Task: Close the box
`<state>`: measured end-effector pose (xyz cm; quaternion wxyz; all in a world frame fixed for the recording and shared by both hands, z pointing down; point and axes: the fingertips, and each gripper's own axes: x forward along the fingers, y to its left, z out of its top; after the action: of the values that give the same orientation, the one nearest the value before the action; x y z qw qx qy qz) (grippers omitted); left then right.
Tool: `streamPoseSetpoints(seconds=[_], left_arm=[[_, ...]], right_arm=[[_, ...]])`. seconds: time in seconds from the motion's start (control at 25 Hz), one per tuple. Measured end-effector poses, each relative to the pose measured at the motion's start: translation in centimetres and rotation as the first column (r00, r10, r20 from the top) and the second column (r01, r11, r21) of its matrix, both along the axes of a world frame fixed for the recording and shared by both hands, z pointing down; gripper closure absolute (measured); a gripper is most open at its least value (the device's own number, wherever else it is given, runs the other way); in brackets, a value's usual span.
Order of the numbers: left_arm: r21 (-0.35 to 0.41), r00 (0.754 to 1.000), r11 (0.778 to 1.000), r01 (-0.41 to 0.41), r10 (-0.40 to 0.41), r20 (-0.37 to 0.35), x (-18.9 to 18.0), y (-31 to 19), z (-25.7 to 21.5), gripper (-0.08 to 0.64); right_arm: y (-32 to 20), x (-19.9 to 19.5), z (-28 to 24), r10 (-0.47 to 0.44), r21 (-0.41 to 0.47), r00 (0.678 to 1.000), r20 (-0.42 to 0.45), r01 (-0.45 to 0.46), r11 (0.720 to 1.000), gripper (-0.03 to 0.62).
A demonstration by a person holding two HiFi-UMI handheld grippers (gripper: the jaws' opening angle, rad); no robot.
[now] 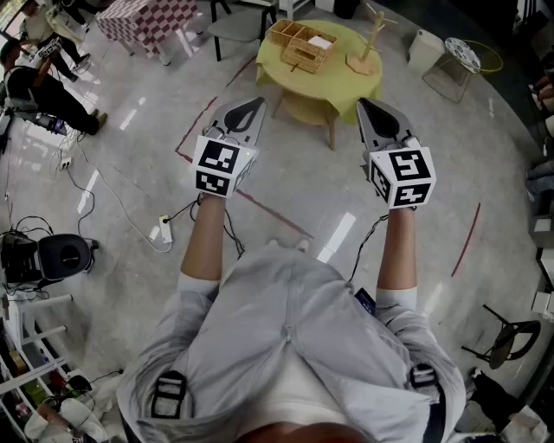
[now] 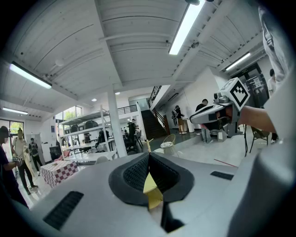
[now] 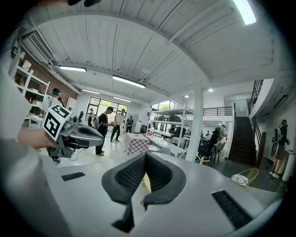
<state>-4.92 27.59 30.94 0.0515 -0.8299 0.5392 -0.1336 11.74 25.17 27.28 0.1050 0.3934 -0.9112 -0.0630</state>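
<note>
Standing on a grey floor (image 1: 130, 199), facing a round yellow counter (image 1: 338, 80) a little way ahead. Holding 2 grippers out in front, level with each other and well apart, bare forearms behind them.

Left gripper (image 1: 253, 105): jaws pressed narrow, tips together, gripping nothing; only a sliver of yellow from the counter showing through the slit in the left gripper view (image 2: 149, 156). Pointing toward the counter's left edge, short of it.

Right gripper (image 1: 364, 105): jaws likewise together at the tips and empty, as seen in the right gripper view (image 3: 145, 155). Pointing toward the counter's right edge, also short of it.

On the counter, toward its left and far side: the wooden box (image 1: 299, 45), away from both grippers and untouched. Something white on its right part; lid position too small to make out. Just right of it, a wooden stand (image 1: 367, 54) with an upright peg.

Further off, upper left: a checkered table (image 1: 149, 21) and people (image 1: 39, 82) near cables on the floor. Beyond the counter, a grey chair (image 1: 239, 24).
</note>
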Motion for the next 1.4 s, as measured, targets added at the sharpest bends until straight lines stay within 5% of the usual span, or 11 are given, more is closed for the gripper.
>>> streamPoseSetpoints(seconds=[0.8, 0.92, 1.4], left_arm=[[-0.028, 0.999, 0.998, 0.047, -0.048, -0.024, 2.6, -6.7, 2.0, 0.530], [-0.027, 0.999, 0.999, 0.043, -0.044, -0.023, 2.6, -8.7, 2.4, 0.530], [-0.034, 0.999, 0.999, 0.021, -0.023, -0.049, -2.6, -23.7, 4.4, 0.529]], right_arm=[[-7.6, 2.9, 1.8, -0.043, -0.063, 0.994, 0.101, 0.049, 0.997, 0.569], [-9.6, 3.0, 1.8, -0.047, -0.073, 0.988, 0.149, 0.059, 0.996, 0.569], [-23.3, -2.5, 4.0, -0.021, -0.058, 0.997, 0.069, 0.025, 0.998, 0.569]])
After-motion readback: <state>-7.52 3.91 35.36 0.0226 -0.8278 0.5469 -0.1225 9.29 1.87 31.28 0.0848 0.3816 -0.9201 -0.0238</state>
